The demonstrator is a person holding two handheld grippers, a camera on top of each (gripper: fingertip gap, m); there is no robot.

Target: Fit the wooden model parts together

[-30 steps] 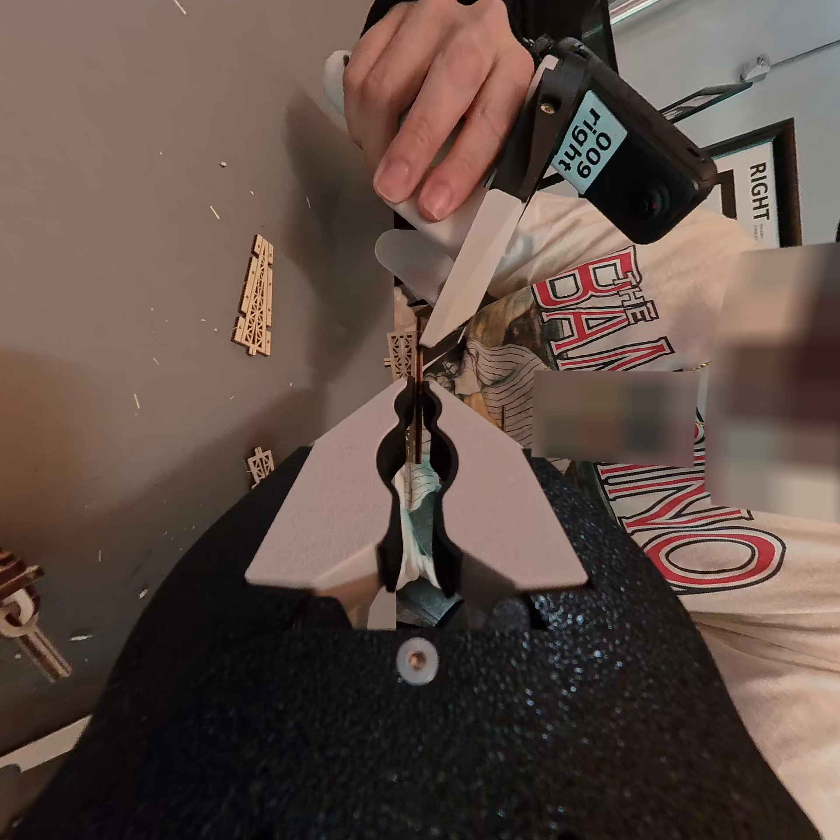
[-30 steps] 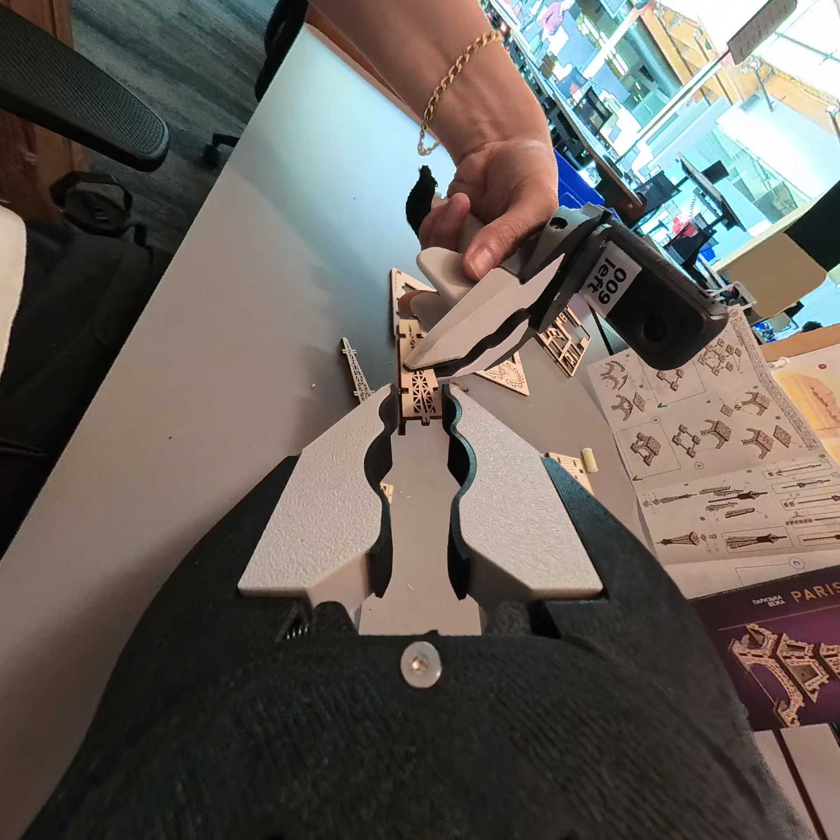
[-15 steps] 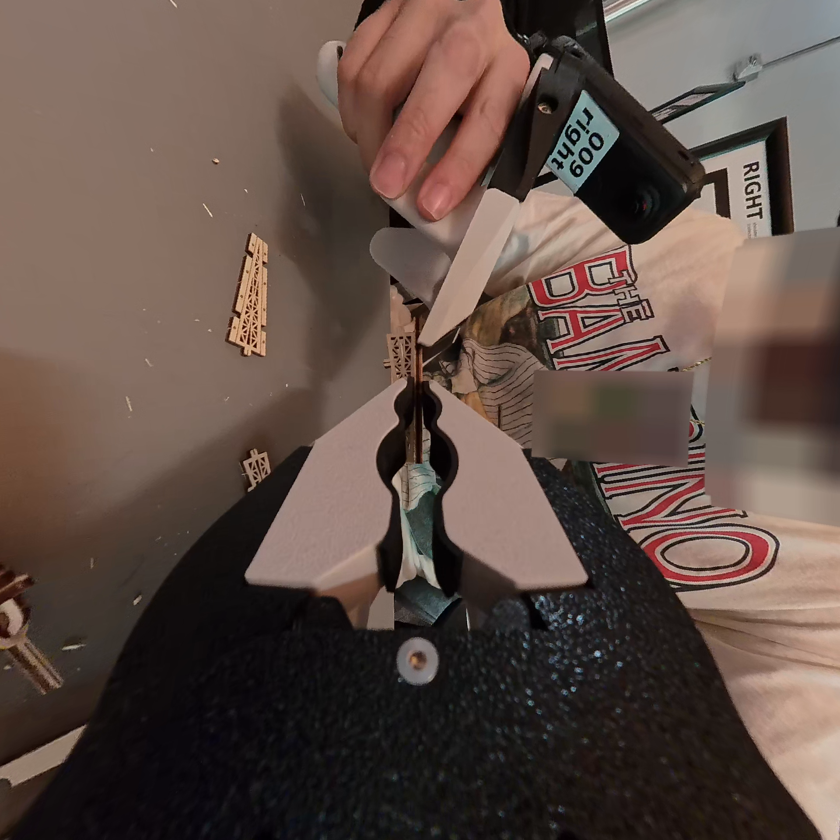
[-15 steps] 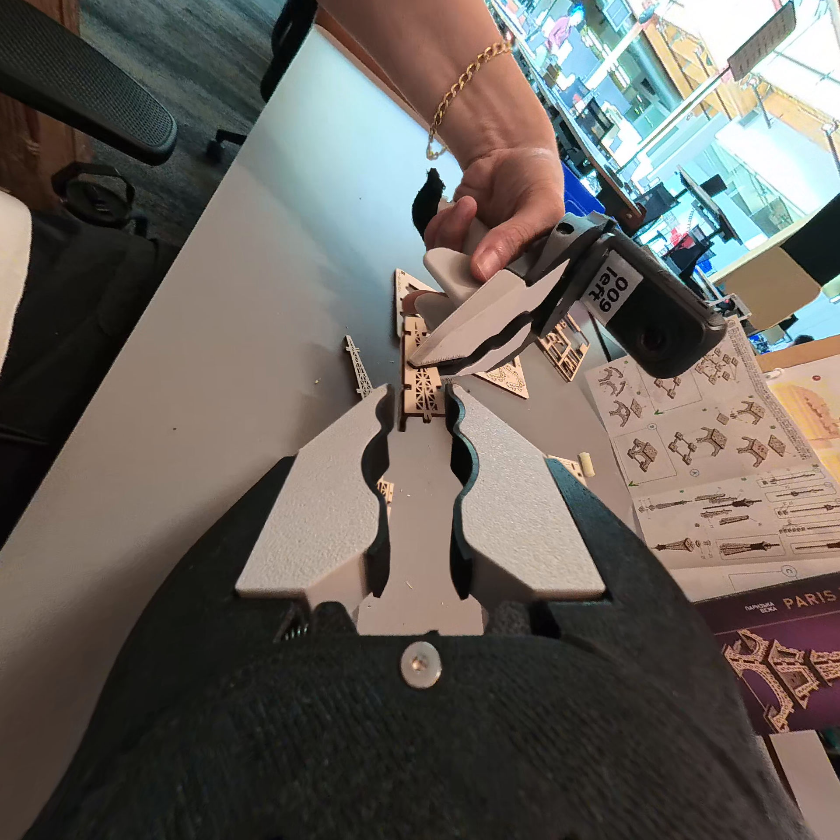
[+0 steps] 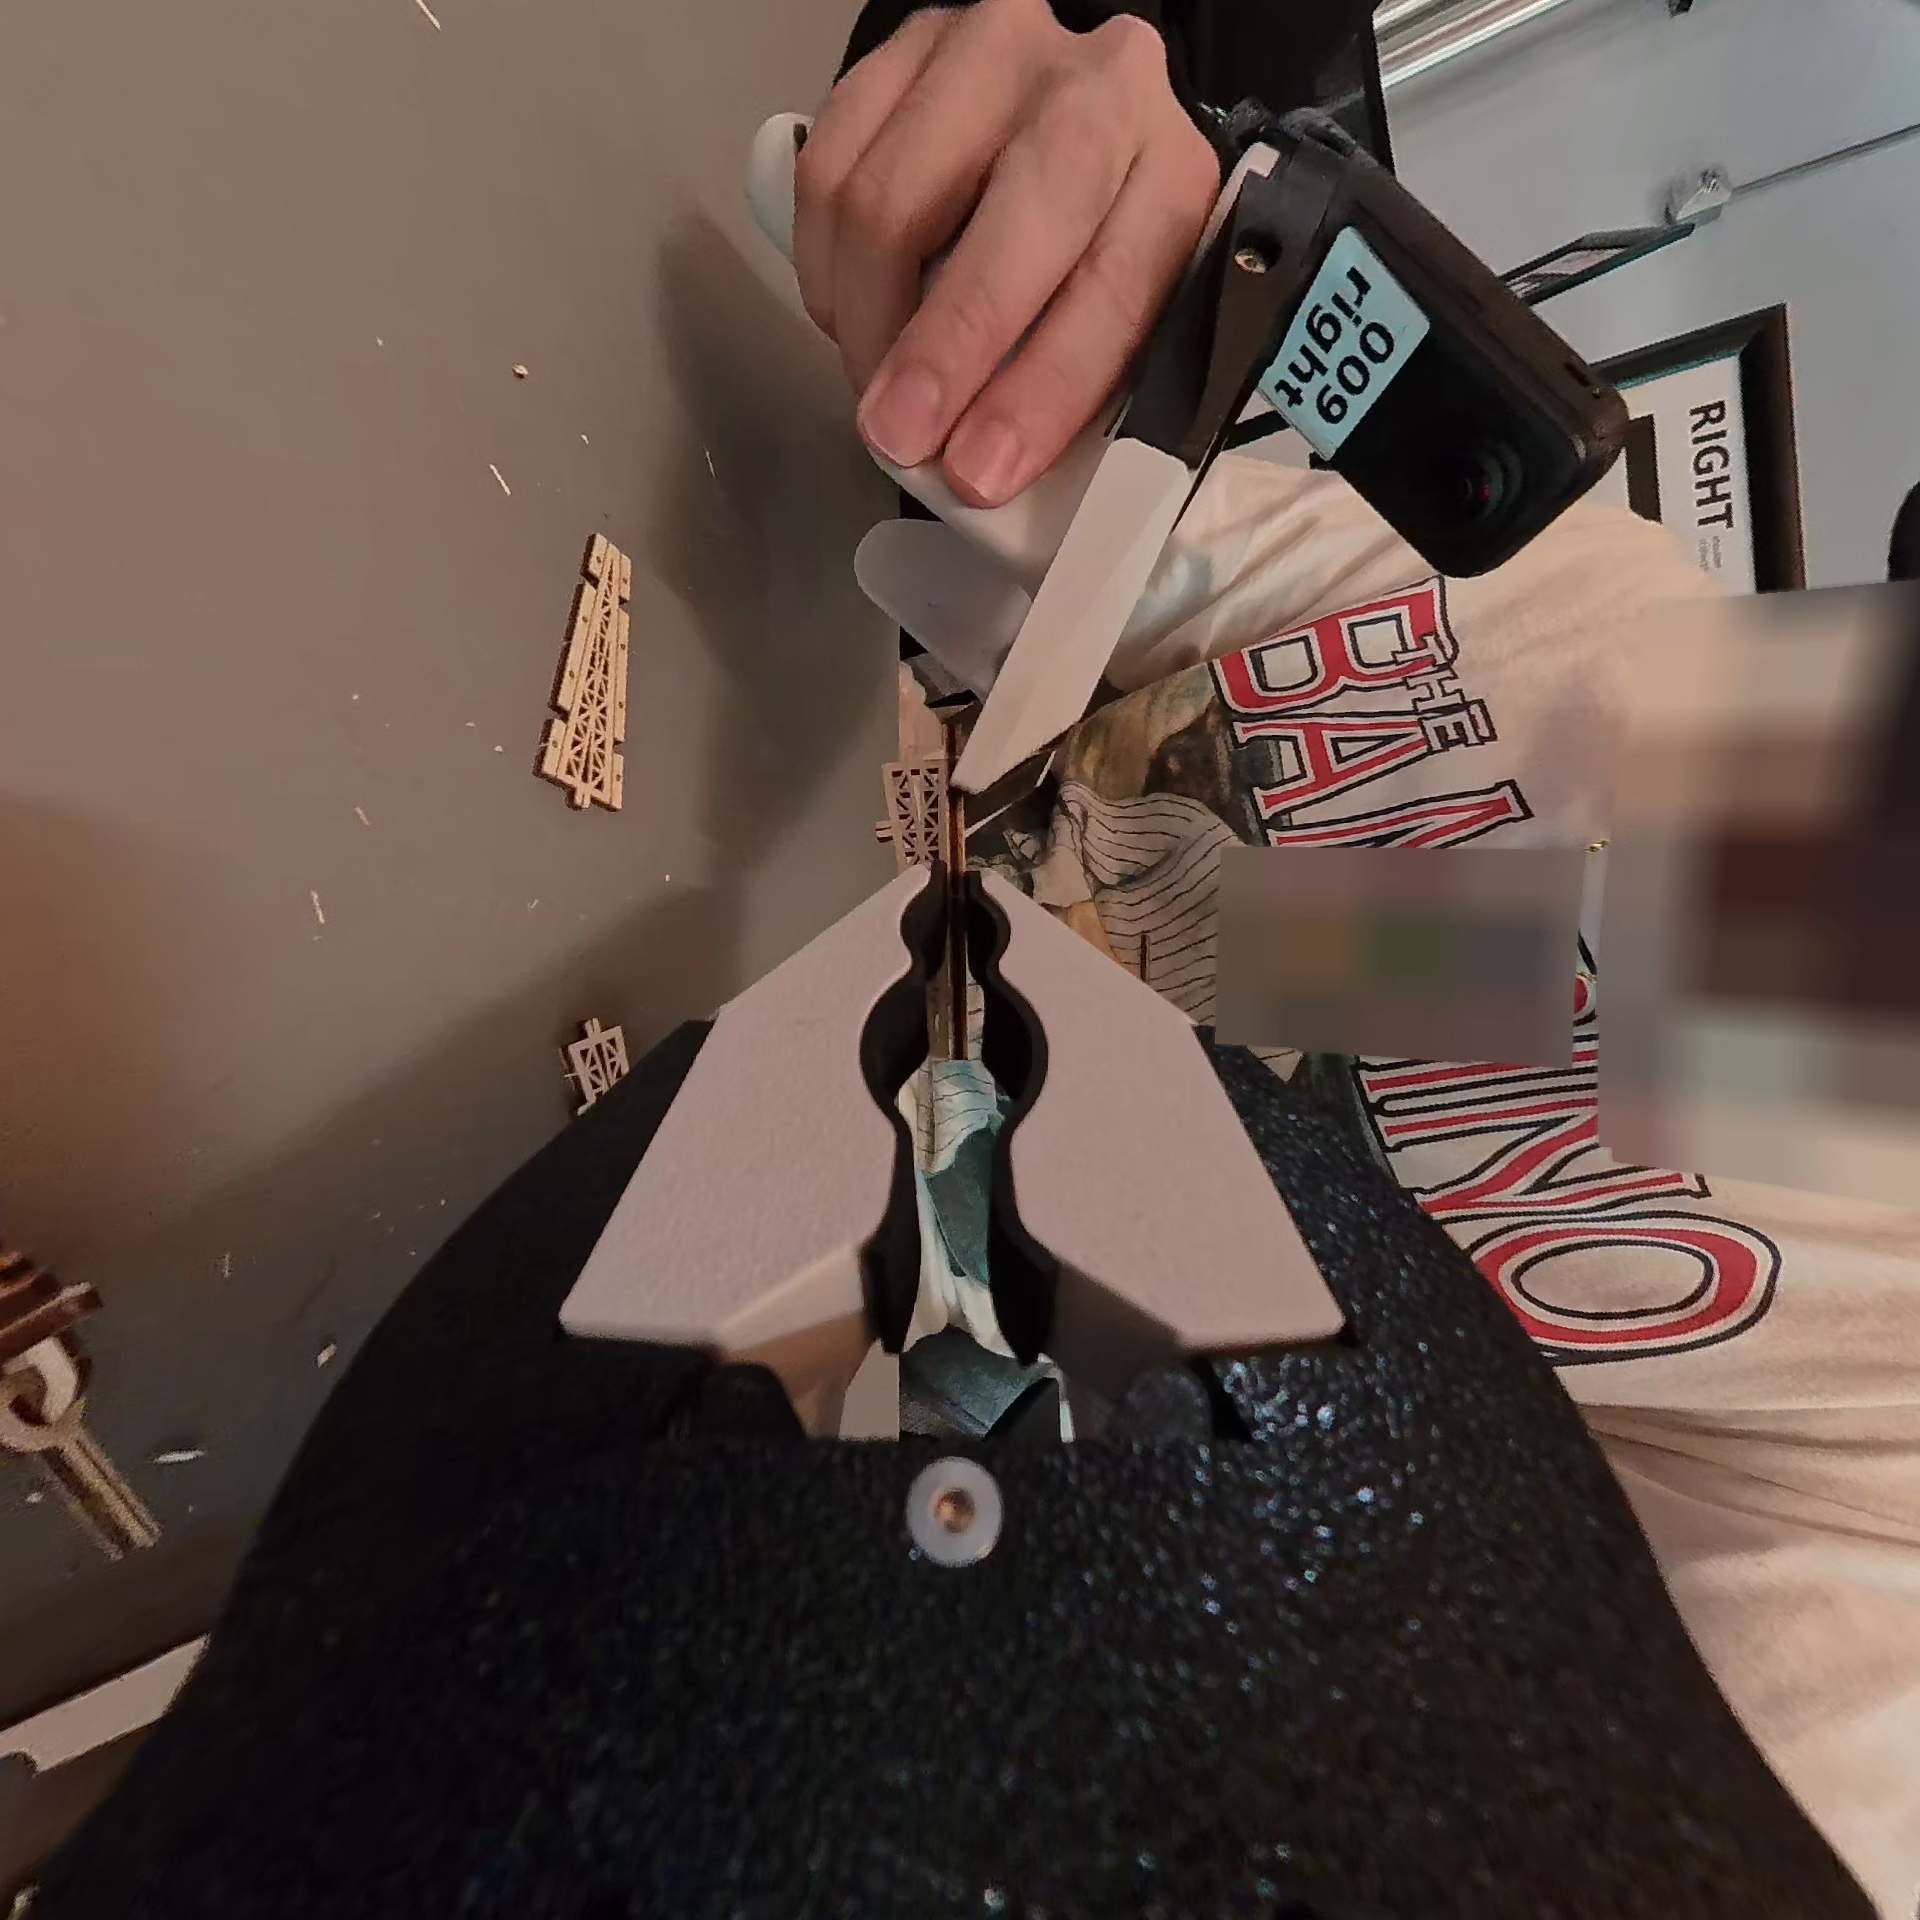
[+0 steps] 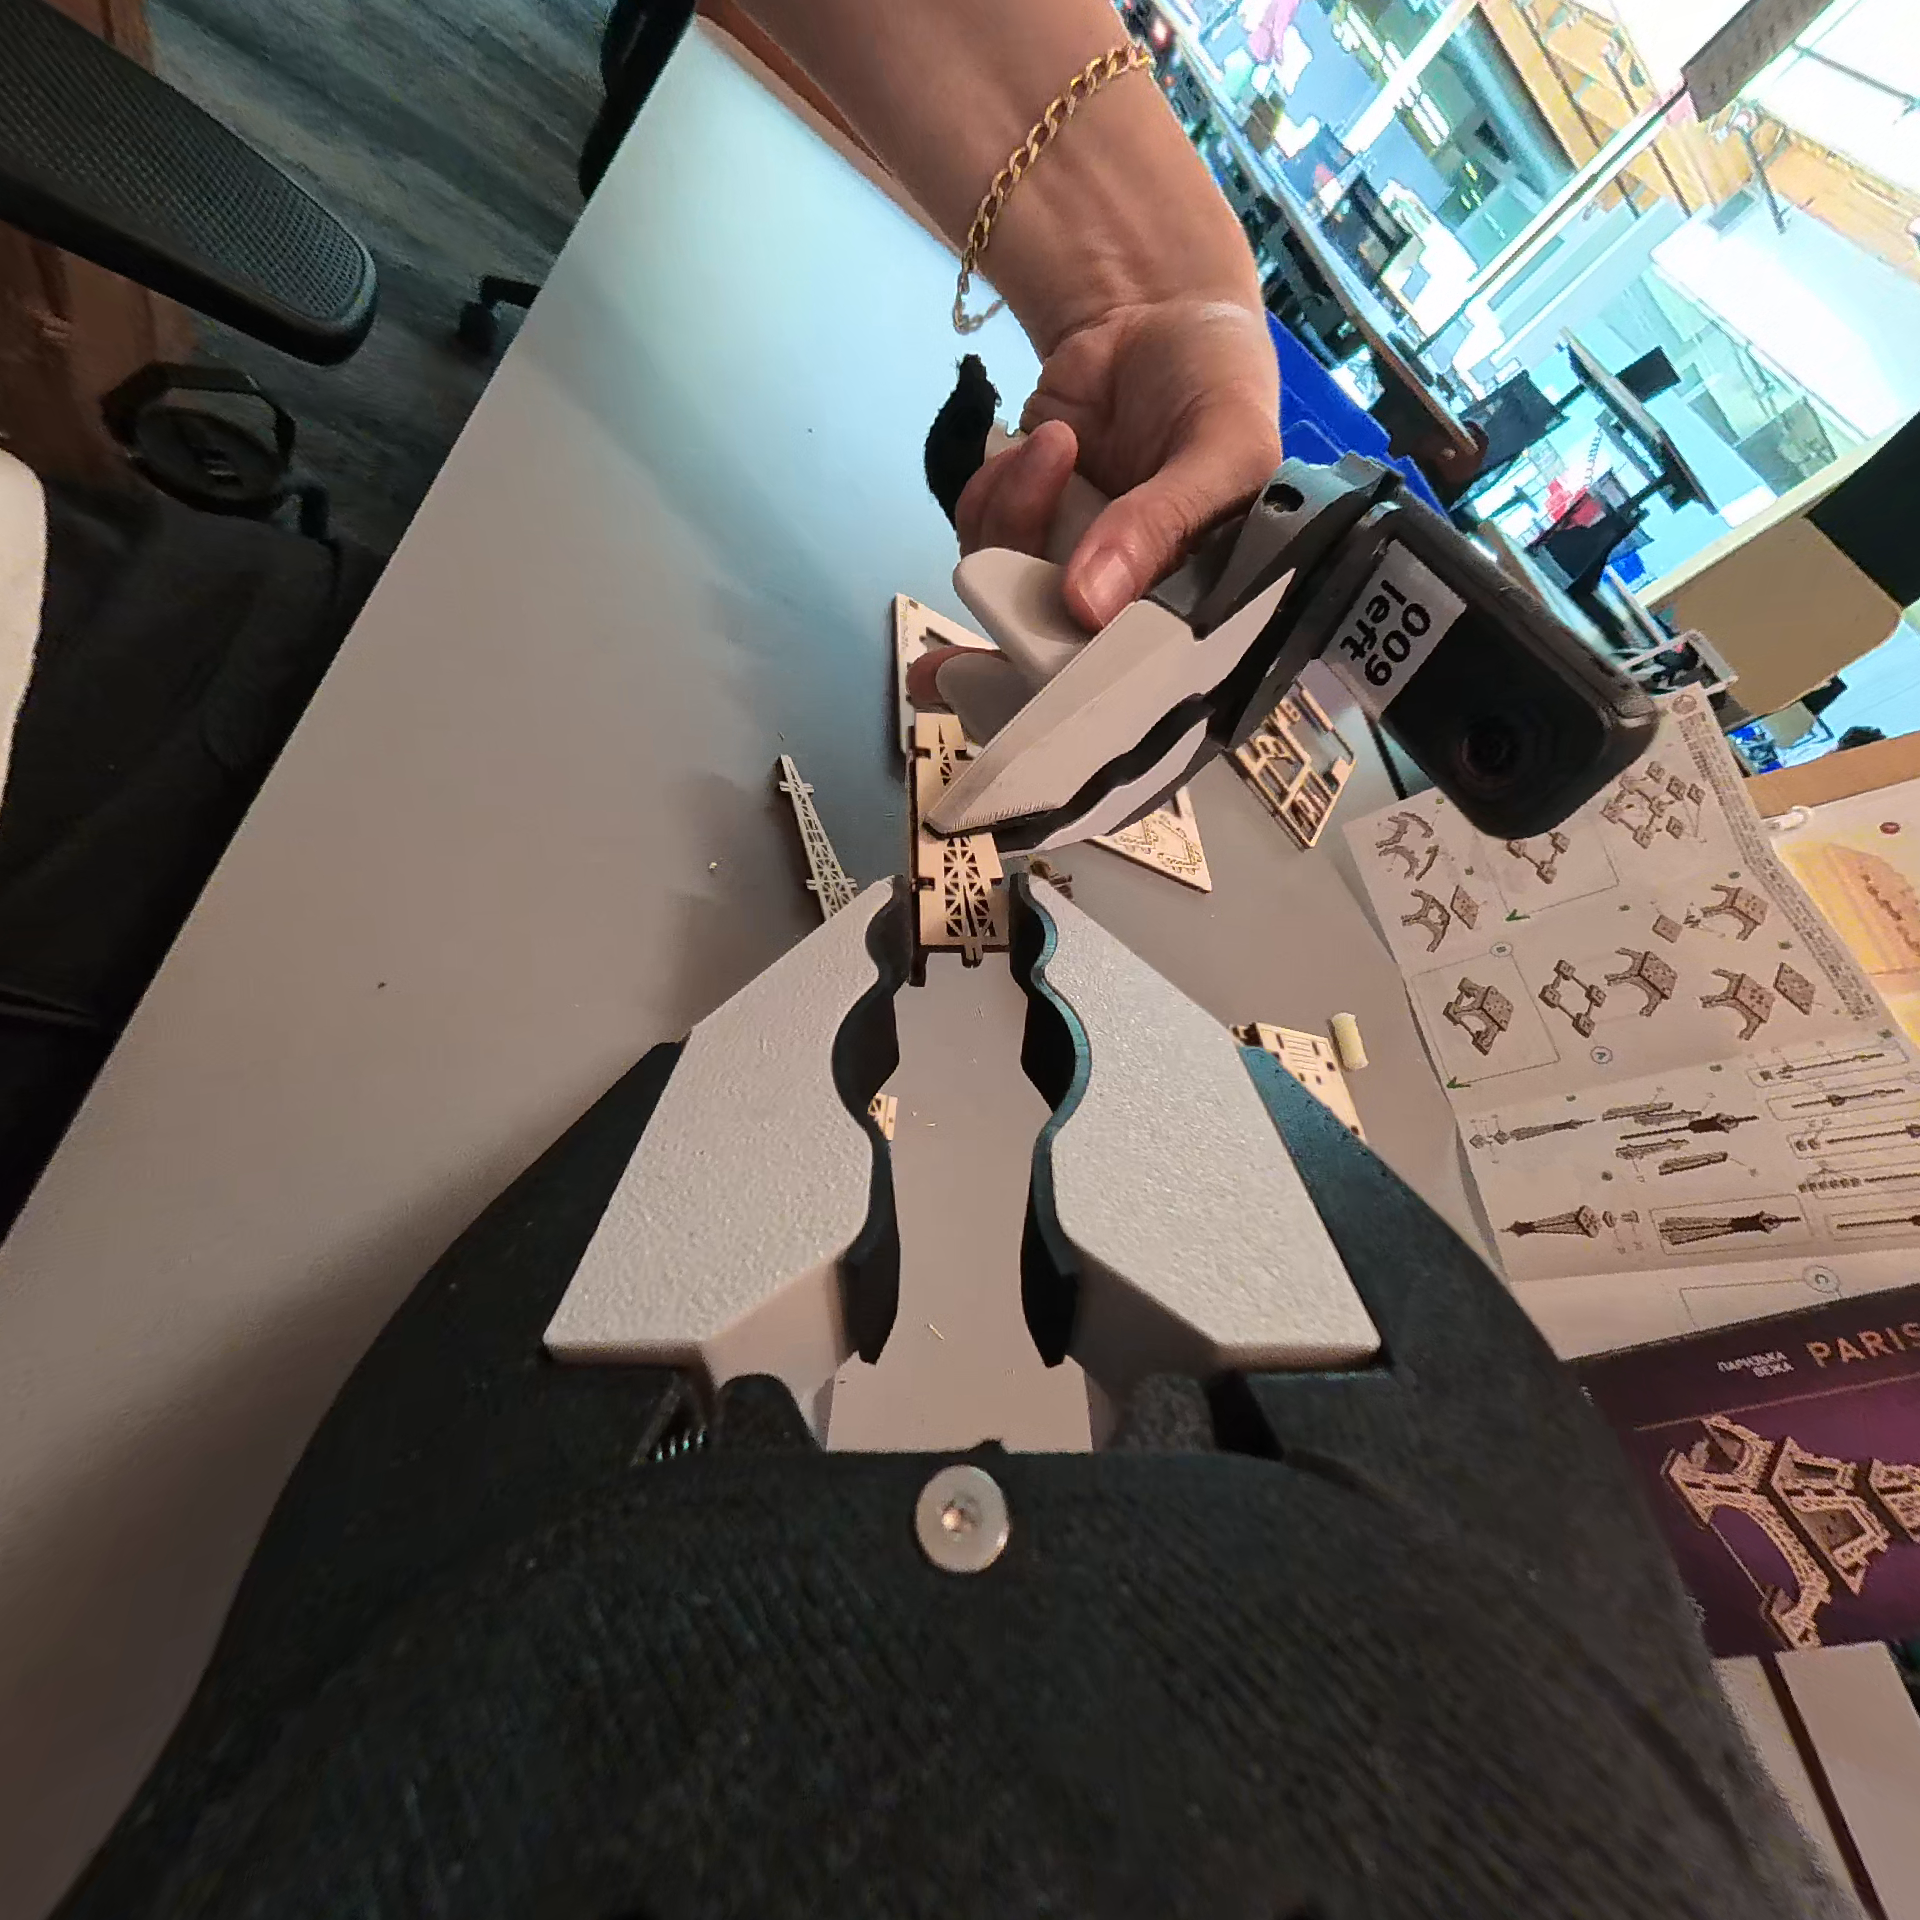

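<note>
My left gripper (image 5: 948, 883) is shut on a thin wooden lattice part (image 5: 952, 940), seen edge-on between its tips. My right gripper (image 6: 958, 899) is shut on a pale lattice panel (image 6: 956, 883), gripped by its side edges. The two parts meet at a right angle between the grippers, held above the grey table (image 6: 582, 727). The right gripper also shows in the left wrist view (image 5: 961, 784), with the lattice panel (image 5: 912, 821) beside its tips. The left gripper also shows in the right wrist view (image 6: 977, 821), its tips pressed on the joined parts.
Loose wooden parts lie on the table: a lattice strip (image 5: 587, 675), a small piece (image 5: 594, 1060), a spire piece (image 6: 816, 831), and cut-out sheets (image 6: 1288, 769). An instruction sheet (image 6: 1662, 987) and a purple box (image 6: 1766, 1455) lie at right. A chair armrest (image 6: 177, 187) is at left. My left and right fingertips are right by each other.
Both grippers keep their hold on the parts. The pair has shifted only slightly, and the parts stay pressed together between the tips.
</note>
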